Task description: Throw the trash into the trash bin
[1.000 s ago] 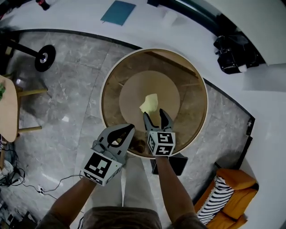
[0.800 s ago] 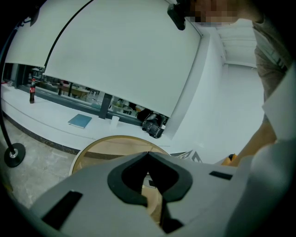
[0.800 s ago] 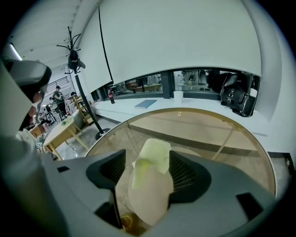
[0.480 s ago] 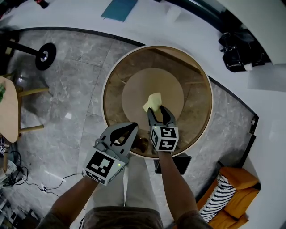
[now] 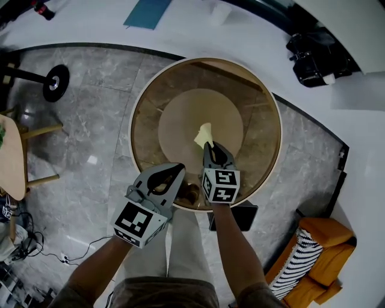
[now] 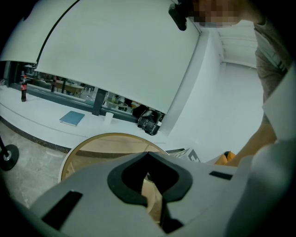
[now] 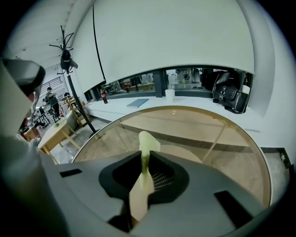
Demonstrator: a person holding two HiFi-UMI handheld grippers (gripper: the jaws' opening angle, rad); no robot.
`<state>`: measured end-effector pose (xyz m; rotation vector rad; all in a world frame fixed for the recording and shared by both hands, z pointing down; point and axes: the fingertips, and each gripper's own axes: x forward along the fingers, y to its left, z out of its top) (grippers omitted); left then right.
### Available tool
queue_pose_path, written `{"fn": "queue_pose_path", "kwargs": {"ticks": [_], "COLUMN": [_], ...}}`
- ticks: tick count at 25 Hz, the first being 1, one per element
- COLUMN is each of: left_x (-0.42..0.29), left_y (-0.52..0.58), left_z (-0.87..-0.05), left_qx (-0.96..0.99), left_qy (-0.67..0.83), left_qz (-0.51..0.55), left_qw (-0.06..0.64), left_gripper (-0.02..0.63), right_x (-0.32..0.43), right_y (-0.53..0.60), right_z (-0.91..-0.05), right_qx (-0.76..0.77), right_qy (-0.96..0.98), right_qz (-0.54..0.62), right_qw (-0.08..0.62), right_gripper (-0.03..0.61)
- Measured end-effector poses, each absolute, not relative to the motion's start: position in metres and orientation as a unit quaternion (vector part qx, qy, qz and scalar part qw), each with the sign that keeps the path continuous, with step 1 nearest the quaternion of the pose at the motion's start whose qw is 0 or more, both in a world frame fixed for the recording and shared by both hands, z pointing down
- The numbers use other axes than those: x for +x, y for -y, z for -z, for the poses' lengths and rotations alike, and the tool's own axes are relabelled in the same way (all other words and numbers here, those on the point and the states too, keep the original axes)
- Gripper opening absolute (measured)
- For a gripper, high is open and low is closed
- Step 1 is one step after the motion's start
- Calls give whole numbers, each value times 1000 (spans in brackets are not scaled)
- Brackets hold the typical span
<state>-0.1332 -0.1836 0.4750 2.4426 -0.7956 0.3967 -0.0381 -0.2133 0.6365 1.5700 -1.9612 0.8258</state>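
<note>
A pale yellow scrap of paper (image 5: 203, 133) lies near the middle of the round glass table (image 5: 137, 108). My right gripper (image 5: 210, 146) reaches over the table's near side, its jaws closing, and the paper stands pinched between them. In the right gripper view the paper (image 7: 147, 142) rises folded and upright out of my right gripper (image 7: 144, 156). My left gripper (image 5: 178, 169) hovers at the table's near rim, shut, with nothing in it. In the left gripper view the tips of my left gripper (image 6: 148, 154) meet. No trash bin shows in any view.
A black bag (image 5: 310, 57), a blue book (image 5: 146, 12) and a white cup (image 7: 169, 95) sit on the white ledge beyond the table. A wooden table (image 5: 9, 157) and a stand's black base (image 5: 54, 79) are at the left. An orange seat (image 5: 316, 255) is at the lower right.
The right gripper's jaws have closed from wide open onto the yellow paper, which is now squeezed narrow and upright. The left gripper has stayed where it was.
</note>
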Motion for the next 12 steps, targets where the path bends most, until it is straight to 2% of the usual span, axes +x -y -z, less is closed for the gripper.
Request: {"fn": "queue_pose_path", "kwargs": {"ticks": [12], "left_x": [-59], "left_y": [147], "left_z": [-467], "left_qx": [936], "left_qy": [189], "left_qz": [-164], "left_qw": [249], "left_gripper": [18], "right_x": [37], "right_y": [176], "right_z": [-614], "right_qx": [649], "right_qy": [666], "right_qz": [-309], "right_qw": [199], "right_gripper": [56]}}
